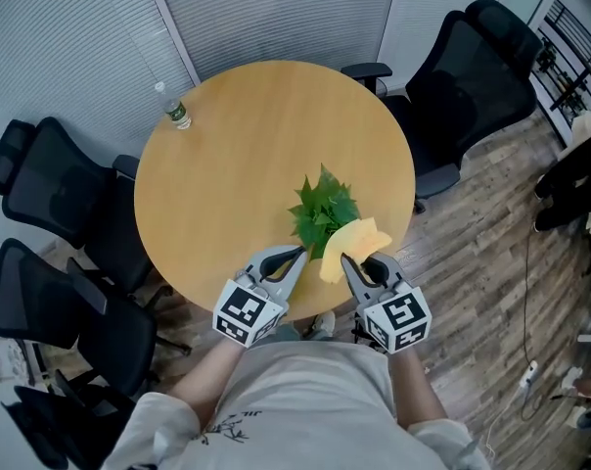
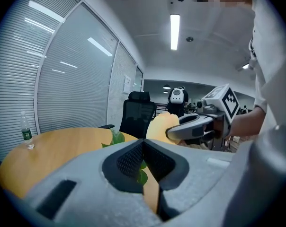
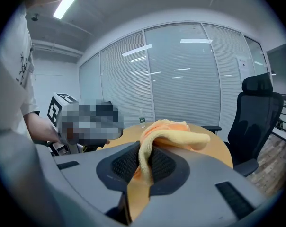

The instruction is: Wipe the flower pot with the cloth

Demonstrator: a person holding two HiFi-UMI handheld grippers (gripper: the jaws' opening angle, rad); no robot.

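Observation:
A small green plant (image 1: 323,213) stands near the front edge of the round wooden table (image 1: 247,135); its leaves hide the flower pot. My right gripper (image 1: 344,259) is shut on a yellow cloth (image 1: 352,243), which bunches up beside the leaves. In the right gripper view the cloth (image 3: 174,134) drapes over the closed jaws of the right gripper (image 3: 142,150). My left gripper (image 1: 301,254) is shut, its tip at the plant's near-left side. In the left gripper view the left gripper (image 2: 143,143) has its pads together, and green leaves (image 2: 115,138) show behind the gap below them.
A clear plastic bottle (image 1: 175,109) stands at the table's far left edge. Black office chairs ring the table: two on the left (image 1: 61,199) and one at the back right (image 1: 472,76). Glass walls with blinds lie behind. A cable runs over the wooden floor (image 1: 530,360).

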